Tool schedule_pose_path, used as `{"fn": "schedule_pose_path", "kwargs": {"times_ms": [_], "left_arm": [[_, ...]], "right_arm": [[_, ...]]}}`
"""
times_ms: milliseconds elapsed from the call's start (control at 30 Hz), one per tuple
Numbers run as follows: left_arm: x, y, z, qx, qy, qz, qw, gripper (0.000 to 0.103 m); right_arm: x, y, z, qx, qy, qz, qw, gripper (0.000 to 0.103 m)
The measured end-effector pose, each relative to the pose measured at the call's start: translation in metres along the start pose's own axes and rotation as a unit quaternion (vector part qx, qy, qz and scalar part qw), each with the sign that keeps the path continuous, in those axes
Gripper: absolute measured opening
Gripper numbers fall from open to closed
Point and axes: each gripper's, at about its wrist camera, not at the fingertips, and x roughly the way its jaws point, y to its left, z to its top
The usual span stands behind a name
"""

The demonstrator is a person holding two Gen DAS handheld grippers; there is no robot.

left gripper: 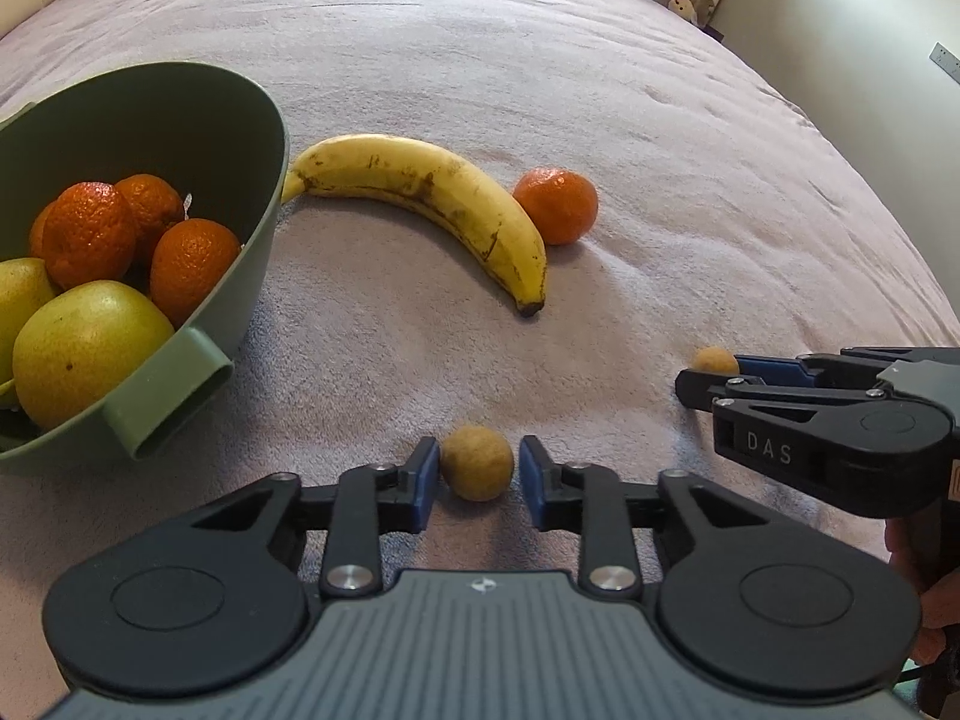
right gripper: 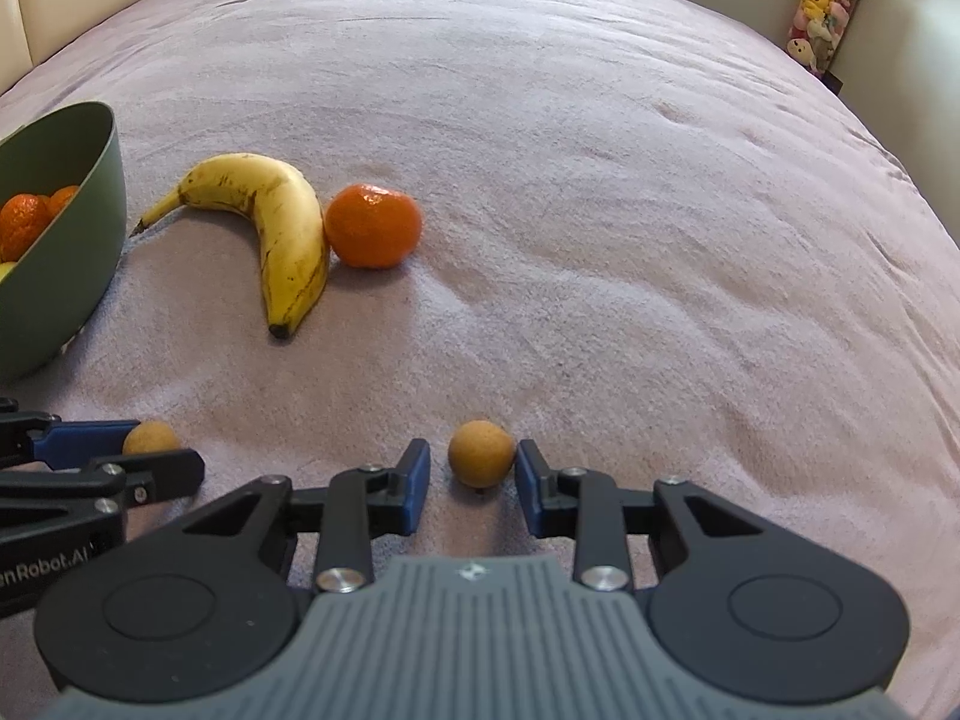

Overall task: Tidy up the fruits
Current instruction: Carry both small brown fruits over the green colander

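My left gripper is shut on a small round brown fruit that rests on the blanket. Beside it, my right gripper stands open around a second small brown fruit: the right pad touches it and a gap shows at the left pad. A green bowl at the left holds mandarins and yellow-green fruits. Farther off a banana lies with its stem at the bowl, and a loose mandarin touches its far side.
Everything lies on a bed covered with a pale pink blanket. A hanging column of plush toys is by the wall at the far right. A hand holds the right gripper's handle.
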Motion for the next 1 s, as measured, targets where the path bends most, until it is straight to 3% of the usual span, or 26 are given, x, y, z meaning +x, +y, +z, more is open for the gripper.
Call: {"fn": "schedule_pose_path", "kwargs": {"times_ms": [100, 500, 1000], "left_arm": [[-0.001, -0.001, 0.001, 0.003, -0.001, -0.001, 1.0, 0.029], [-0.013, -0.011, 0.008, 0.03, -0.005, 0.012, 0.9995, 0.029], [-0.054, -0.009, 0.028, 0.028, -0.009, 0.008, 0.9995, 0.029]], "right_arm": [[0.0, 0.0, 0.0, -0.001, -0.002, -0.002, 1.0, 0.021], [-0.009, 0.007, 0.002, -0.01, -0.004, 0.002, 1.0, 0.021], [-0.044, 0.028, 0.007, -0.057, -0.023, 0.026, 0.998, 0.021]]}}
